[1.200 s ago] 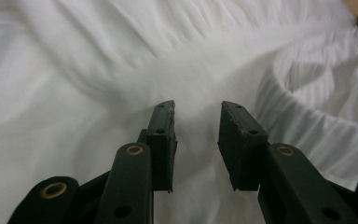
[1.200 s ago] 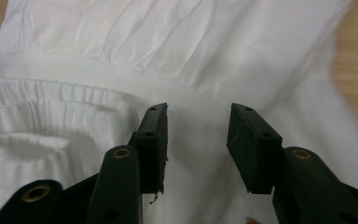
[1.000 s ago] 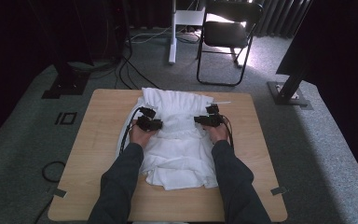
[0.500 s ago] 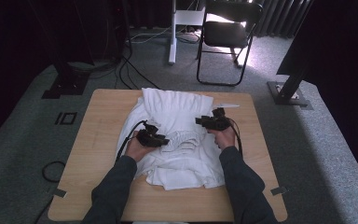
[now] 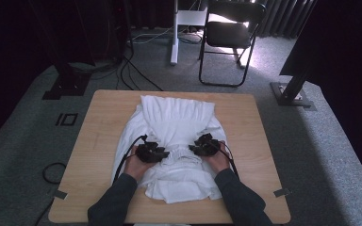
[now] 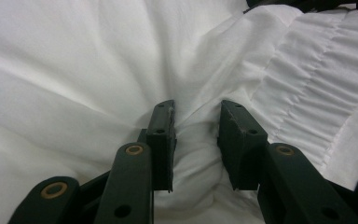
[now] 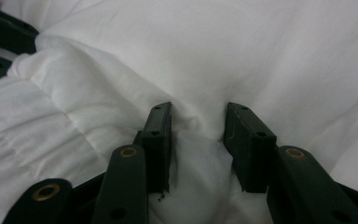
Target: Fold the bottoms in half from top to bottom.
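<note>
Right tool [image 7: 198, 128] pinching bunched fold of white cloth [image 7: 270, 51].

Person's forearms are clothed in dark grey long sleeves [image 5: 118, 200] reaching to the wrists. Each hand carries a black two-jaw handheld gripper: left gripper [image 5: 152, 152], right gripper [image 5: 204, 146]. A thin black cable [image 5: 122, 157] loops from the left unit along its near-left side; another runs beside the right unit. In the gripper views, the jaws are flat, rectangular black pads with small recessed screw holes, mounted on black link arms fitted with brass-coloured pivot bushings [image 6: 134, 150].
</note>
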Motion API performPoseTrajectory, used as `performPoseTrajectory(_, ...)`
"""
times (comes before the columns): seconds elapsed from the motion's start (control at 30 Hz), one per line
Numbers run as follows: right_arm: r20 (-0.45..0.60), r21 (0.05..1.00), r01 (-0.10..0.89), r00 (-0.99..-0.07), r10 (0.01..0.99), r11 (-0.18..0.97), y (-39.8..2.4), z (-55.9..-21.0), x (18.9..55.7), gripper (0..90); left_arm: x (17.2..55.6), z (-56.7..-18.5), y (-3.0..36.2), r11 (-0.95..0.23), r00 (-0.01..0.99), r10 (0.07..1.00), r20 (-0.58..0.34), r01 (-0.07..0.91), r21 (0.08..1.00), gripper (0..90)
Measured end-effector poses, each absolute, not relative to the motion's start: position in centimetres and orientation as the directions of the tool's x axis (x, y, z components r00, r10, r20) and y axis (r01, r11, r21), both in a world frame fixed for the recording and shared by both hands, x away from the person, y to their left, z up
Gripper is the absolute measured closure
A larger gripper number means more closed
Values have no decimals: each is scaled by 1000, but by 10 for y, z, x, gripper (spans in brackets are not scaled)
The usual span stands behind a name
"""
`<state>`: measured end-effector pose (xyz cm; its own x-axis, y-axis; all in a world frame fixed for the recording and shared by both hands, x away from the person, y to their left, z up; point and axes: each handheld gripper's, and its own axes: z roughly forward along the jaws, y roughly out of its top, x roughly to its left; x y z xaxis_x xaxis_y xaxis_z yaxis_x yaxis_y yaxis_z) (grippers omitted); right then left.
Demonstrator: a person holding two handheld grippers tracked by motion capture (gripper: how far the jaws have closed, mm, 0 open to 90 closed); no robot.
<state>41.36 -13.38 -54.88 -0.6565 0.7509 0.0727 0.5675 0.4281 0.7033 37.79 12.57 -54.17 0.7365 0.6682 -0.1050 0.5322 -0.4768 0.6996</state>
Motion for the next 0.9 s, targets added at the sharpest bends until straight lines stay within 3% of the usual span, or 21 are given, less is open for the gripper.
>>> performPoseTrajectory(0.13,18,702,532,-677,735,473,-128,-550,384,615,353,-541,128,-498,752,650,-108,528,688,664)
performPoseTrajectory(0.43,19,703,511,-708,706,494,-130,-552,338,616,307,-544,131,-468,754,637,-161,544,697,652)
performPoseTrajectory(0.53,13,708,499,-716,698,499,-132,-553,328,618,303,-534,130,-508,772,630,-82,490,708,598)
performPoseTrajectory(0.67,22,718,496,-717,696,488,-134,-554,326,620,328,-503,144,-484,714,700,28,445,753,539)
performPoseTrajectory(0.9,29,717,496,-723,690,490,-135,-554,327,621,418,-468,178,-390,489,863,128,483,784,485)
